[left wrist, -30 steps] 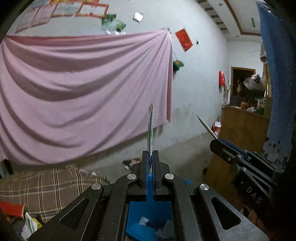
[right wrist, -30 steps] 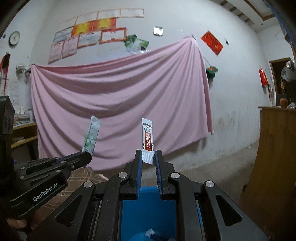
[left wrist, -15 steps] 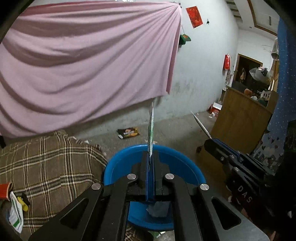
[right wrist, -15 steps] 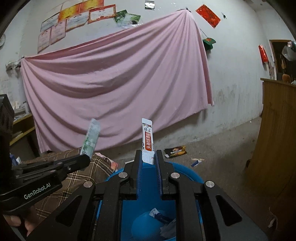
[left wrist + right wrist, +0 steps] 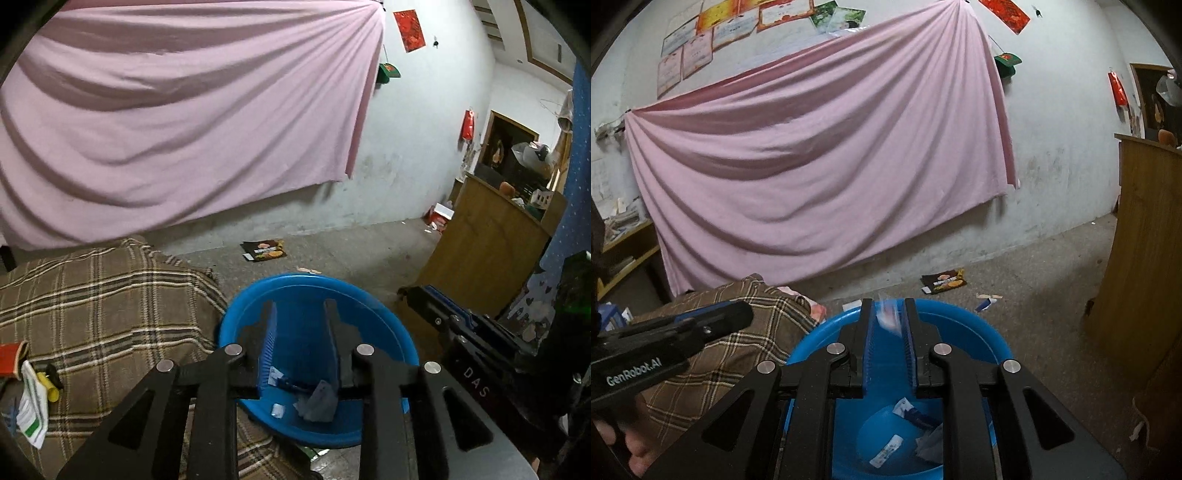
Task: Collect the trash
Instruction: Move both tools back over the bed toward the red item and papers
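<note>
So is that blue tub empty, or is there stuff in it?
Not empty. The blue tub has several small wrappers lying on its bottom; the left wrist view shows crumpled bits there too.

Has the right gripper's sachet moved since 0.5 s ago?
Yes. The right gripper has opened, and the sachet is a blur lower between its fingers, dropping toward the blue basin.
</note>
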Demonstrator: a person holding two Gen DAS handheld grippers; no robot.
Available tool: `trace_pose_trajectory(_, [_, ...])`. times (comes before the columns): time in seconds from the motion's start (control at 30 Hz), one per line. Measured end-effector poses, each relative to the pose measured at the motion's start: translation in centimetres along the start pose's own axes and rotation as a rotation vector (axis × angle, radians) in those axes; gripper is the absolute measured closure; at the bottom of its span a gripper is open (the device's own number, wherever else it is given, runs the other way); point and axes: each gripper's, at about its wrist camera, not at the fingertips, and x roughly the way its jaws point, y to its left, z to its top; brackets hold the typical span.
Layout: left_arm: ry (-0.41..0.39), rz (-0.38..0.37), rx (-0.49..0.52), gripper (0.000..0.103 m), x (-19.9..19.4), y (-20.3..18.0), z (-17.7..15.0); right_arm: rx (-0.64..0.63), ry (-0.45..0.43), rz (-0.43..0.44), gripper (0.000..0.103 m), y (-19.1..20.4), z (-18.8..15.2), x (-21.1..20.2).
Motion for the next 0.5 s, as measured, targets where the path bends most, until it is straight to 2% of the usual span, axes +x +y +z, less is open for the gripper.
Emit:
trace_pose_trajectory(0.1, [-0.022,0.025,-0.008,0.075,-1.3,0.7,-0.1,-0.001,0.006,0.009,0.087,0.4,0.0,0.0])
trace_pose_trajectory(0.23, [-0.070,0.058,-0.023,0.064,-3.8,1.8,-0.7,0.000,-0.019,0.032,0.074,1.4,0.6,-0.6])
trace_pose_trajectory(0.3, [-0.100,0.084,-0.035,0.058,-5.4,2.5,-0.9,-0.002,-0.036,0.050,0.074,2.1,0.8,-1.0])
trace_pose_trajectory(0.37, [-0.145,0.109,-0.056,0.046,-7.4,3.6,-1.2,-0.011,-0.059,0.070,0.074,3.3,1.2,-1.7])
trace_pose_trajectory(0.4, [-0.169,0.121,-0.067,0.036,-8.4,4.2,-1.3,-0.016,-0.075,0.084,0.070,3.9,1.4,-2.1])
trace_pose_trajectory(0.43, [-0.199,0.138,-0.079,0.022,-9.6,4.8,-1.4,-0.019,-0.093,0.099,0.061,4.6,1.6,-2.6])
trace_pose_trajectory(0.5, [-0.277,0.184,-0.099,0.005,-12.3,6.2,-2.0,-0.024,-0.131,0.126,0.052,5.9,1.7,-3.4])
